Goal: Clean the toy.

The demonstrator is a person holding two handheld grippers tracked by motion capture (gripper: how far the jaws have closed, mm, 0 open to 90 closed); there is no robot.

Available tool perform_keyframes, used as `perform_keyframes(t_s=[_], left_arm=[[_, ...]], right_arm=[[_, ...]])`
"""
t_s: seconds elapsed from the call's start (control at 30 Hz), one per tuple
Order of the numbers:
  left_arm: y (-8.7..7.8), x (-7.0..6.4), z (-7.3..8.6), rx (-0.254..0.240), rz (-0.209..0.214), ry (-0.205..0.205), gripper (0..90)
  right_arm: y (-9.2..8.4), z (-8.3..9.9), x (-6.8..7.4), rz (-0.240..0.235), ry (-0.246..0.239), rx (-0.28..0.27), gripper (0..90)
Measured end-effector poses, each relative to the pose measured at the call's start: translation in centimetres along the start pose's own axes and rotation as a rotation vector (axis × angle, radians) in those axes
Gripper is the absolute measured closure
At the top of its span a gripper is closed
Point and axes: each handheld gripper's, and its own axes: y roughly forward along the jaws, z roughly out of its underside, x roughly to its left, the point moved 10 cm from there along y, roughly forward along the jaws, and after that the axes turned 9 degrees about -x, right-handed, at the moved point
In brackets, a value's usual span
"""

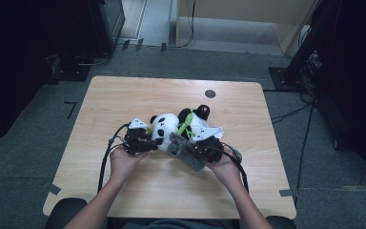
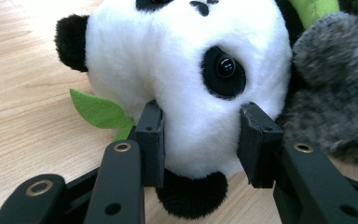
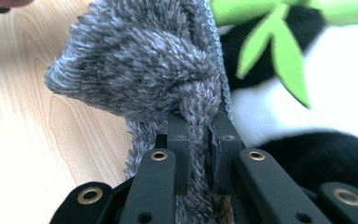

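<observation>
Left gripper [image 2: 200, 140]: your jaws sit apart around the plush panda [image 2: 186, 70], pads pressing its white head just below the eye.

Right gripper [image 3: 199, 140]: your jaws are clamped on a fold of the grey fuzzy cloth [image 3: 140, 65].

Location: both lie touching mid-table [image 1: 124, 95], slightly toward your edge.

Handling, judged: light, soft, compressible, not fragile. Grip the panda's head or limb deeply; pinch the cloth at a thick fold.
</observation>
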Motion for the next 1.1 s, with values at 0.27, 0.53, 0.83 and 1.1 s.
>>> perform_keyframes(t_s=[0.27, 0.53, 0.83, 1.1], left_arm=[[0.0, 0.1, -0.1, -0.003, 0.009, -0.016, 58.1], [0.0, 0.1, -0.1, 0.001, 0.019, -0.016, 58.3], [0.0, 0.2, -0.1, 0.003, 0.024, -0.018, 58.7], [-0.3, 0.9, -0.2, 0.006, 0.024, -0.011, 59.0]], right_arm=[[-2.5, 0.8, -2.0, 0.020, 0.088, -0.056, 82.5], [-3.9, 1.8, -3.7, 0.040, 0.124, -0.049, 82.4], [-5.0, 2.7, -4.9, 0.053, 0.158, -0.025, 81.9], [-6.7, 4.1, -7.6, 0.151, 0.229, -0.016, 82.0]])
